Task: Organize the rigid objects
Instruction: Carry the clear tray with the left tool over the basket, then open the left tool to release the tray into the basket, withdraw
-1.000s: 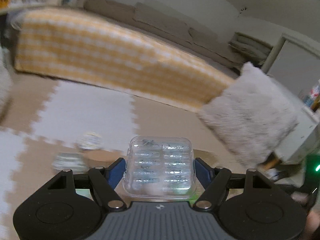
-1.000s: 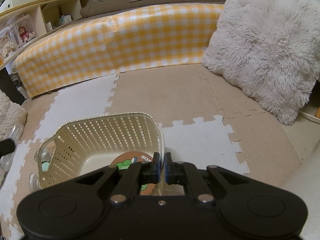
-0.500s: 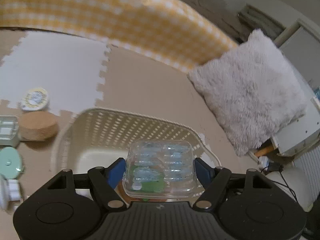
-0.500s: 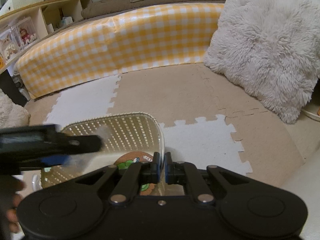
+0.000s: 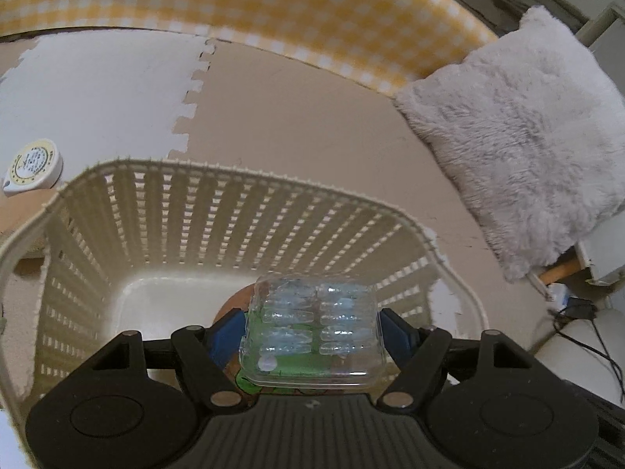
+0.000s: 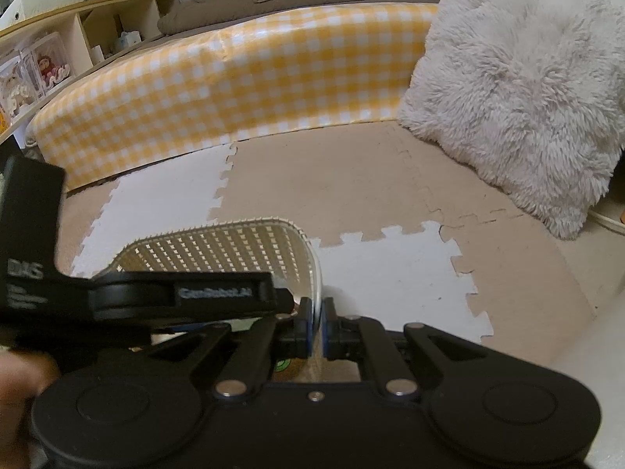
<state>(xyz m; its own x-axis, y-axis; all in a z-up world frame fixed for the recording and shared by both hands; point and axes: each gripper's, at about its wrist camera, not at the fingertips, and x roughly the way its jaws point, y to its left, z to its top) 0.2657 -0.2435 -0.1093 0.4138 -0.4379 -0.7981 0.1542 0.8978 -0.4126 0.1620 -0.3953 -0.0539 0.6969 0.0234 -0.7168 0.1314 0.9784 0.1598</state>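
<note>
Carried over from the bare floor mat, the left gripper (image 5: pixel 312 330) now hangs over the cream slatted basket (image 5: pixel 234 211), its blue pads spread wide and clamped on the sides of a clear plastic compartment case (image 5: pixel 314 330); under the case, on the basket floor, lies a round coaster with green print (image 5: pixel 250 385), and a small round tin (image 5: pixel 33 164) sits outside, far left of the gripper. From the right wrist, the right gripper (image 6: pixel 317 326) is pinched tight on the basket's near rim (image 6: pixel 314 273), while the left gripper's black body (image 6: pixel 148 297) has come in just to its left, over the basket.

Clear case (image 5: pixel 312 332) above basket (image 5: pixel 234 179), cushion (image 5: pixel 527 125) right.
</note>
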